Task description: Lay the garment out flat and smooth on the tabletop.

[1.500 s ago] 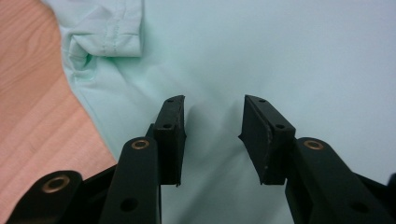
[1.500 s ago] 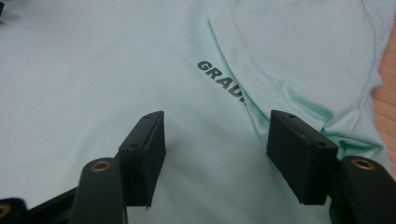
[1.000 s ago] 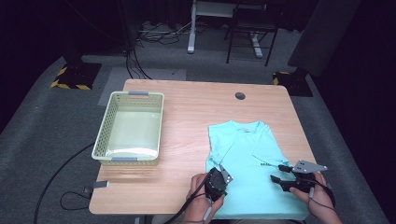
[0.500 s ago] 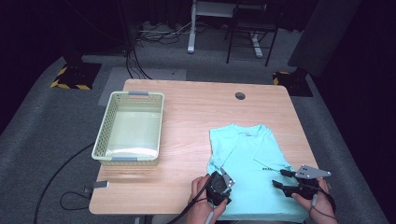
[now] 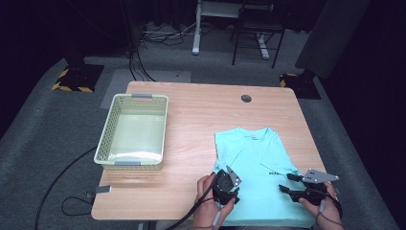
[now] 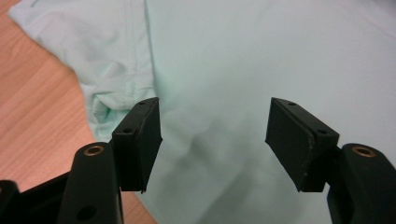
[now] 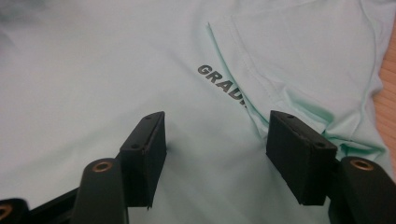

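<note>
where the pale wooden table nears the person's edge, a mint-green t-shirt lies flat, its soft knit smooth across the body and puckered in small folds where both sleeves are tucked inward. dark printed letters run across the chest. well apart on the left of the table sits a rectangular basket of pale green plastic mesh with grey handles. the left gripper has just been opening its jaws; they stand spread now, blocky black pads with nothing pinched between them, smooth cloth below the gap and the folded sleeve just beside one pad. the right gripper holds its jaws spread as well, empty, over the shirt's lower chest, the lettering just beyond the tips and the other folded sleeve beside one pad. in the high view both hover at the shirt's near hem.
</note>
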Tool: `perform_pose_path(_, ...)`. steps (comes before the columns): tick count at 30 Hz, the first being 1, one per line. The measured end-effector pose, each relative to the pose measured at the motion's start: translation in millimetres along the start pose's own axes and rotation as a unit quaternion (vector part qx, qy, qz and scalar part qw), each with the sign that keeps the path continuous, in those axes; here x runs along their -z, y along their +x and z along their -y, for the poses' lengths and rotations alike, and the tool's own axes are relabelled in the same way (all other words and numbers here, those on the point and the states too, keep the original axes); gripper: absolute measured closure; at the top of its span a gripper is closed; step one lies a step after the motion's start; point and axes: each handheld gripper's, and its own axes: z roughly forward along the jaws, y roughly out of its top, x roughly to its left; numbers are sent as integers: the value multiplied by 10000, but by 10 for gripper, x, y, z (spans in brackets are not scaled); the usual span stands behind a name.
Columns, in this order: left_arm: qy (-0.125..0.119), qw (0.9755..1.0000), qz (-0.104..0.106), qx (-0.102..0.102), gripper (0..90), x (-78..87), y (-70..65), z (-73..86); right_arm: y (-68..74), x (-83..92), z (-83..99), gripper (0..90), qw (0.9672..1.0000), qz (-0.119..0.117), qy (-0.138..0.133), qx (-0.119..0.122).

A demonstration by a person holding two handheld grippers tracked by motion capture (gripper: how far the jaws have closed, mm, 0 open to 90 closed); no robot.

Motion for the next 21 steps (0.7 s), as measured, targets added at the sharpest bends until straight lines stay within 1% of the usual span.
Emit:
perform_pose_path(2,-14,10000,-16,-1,358,22,31,-23,-4,0,0,383,10000,-15,-4,-24)
perform_pose_path(6,-114,9999,-29,104,357,66,88,-70,-10,-4,-4,394,10000,3,-12,-60)
perform_pose_path(9,-159,9998,-51,142,357,104,139,-110,-10,-4,-4,394,10000,3,-13,-60)
perform_pose_path(12,-172,9997,-88,143,358,119,203,-154,-10,-4,-3,395,10000,5,-15,-62)
perform_pose_path(13,-192,9996,-84,181,359,118,222,-170,-10,-4,-3,395,10000,4,-15,-62)
perform_pose_path(14,-193,9996,-101,173,359,119,246,-188,-10,-3,-3,395,10000,5,-14,-65)
perform_pose_path(16,-221,9995,-71,204,360,108,295,-223,-11,-3,-3,397,10000,2,-15,-70)
perform_pose_path(21,-148,9996,-60,243,381,40,388,-291,-19,-2,-2,412,9999,3,-31,-100)
